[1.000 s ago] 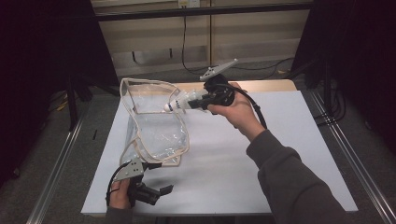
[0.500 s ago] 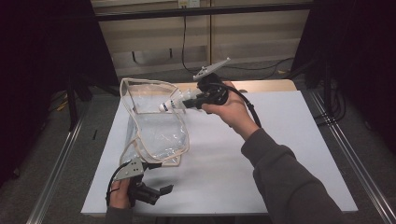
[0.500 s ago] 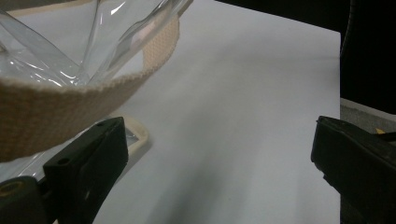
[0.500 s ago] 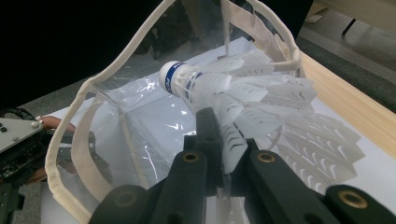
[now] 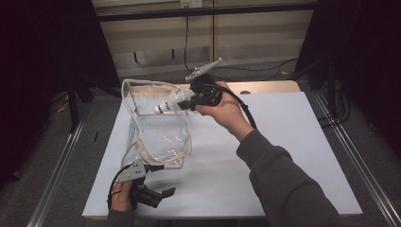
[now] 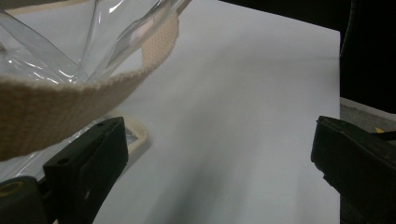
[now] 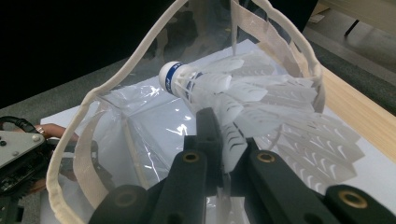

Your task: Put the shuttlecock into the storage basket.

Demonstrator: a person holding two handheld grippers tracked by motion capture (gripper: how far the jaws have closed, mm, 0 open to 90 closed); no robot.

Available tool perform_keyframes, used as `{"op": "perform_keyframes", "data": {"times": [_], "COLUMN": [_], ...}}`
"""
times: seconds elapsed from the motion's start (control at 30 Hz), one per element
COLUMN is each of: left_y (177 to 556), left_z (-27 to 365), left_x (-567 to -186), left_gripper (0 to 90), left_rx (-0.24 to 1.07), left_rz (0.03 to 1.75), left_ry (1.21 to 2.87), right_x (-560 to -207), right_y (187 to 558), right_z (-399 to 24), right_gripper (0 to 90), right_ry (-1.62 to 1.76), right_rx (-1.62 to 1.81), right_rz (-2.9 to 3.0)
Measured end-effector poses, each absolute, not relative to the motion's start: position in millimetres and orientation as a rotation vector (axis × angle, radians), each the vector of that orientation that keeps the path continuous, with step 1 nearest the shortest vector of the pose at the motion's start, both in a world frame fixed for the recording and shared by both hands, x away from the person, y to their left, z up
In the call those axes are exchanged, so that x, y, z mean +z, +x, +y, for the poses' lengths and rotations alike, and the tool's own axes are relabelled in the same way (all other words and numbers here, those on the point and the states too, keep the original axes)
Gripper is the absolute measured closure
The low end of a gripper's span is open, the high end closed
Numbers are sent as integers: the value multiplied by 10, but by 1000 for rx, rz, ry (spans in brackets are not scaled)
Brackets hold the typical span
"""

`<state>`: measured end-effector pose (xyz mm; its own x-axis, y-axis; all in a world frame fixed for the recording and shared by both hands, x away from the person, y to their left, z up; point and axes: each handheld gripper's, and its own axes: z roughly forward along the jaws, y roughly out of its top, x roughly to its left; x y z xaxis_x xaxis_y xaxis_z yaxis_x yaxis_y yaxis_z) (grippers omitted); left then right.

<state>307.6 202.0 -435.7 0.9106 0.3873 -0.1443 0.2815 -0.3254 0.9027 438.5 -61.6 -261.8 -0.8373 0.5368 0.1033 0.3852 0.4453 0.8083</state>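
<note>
Right gripper (image 7: 223, 154) fingers are clamped on the feather skirt of a shuttlecock (image 7: 219, 93), cork end pointing forward into the mouth of a clear plastic bag (image 7: 140, 121). In the high view the shuttlecock (image 5: 169, 105) sits at the bag's upper rim, held above the worktop (image 5: 283, 156), the right gripper (image 5: 185, 103) just behind it. The bag (image 5: 158, 135) is see-through film with cream fabric edging and a strap; its mouth stands open and tilted toward the right hand, base resting on the worktop. Left gripper (image 5: 161, 194) lies at the near edge of the worktop, close to the bag's lower corner; in its own view the fingers (image 6: 88, 158) are spread wide with nothing between them, the cream strap (image 6: 70, 98) hanging just above the left-side finger, not pinched. Step in hand, as I read it: loading the shuttlecock into the bag, cork first, roughly at the rim and not yet inside. Next move likely needs a push deeper past the edging, then release; the rim is floppy and unsupported, so the feathers could snag on it. Shuttlecock: white feathers, white cork with a blue band, feathers slightly squashed where gripped.
</note>
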Motion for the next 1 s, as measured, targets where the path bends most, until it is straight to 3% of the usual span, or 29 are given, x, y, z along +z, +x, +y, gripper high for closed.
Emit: {"op": "perform_keyframes", "data": {"times": [1.0], "left_y": [3082], "left_z": [2017], "left_x": [-4360], "left_gripper": [40], "left_rx": [113], "left_rz": [487], "left_ry": [1926], "right_x": [-2680], "right_y": [4348], "right_z": [-240], "right_gripper": [878], "right_ry": [758], "right_rx": [1264], "right_rz": [2565]}}
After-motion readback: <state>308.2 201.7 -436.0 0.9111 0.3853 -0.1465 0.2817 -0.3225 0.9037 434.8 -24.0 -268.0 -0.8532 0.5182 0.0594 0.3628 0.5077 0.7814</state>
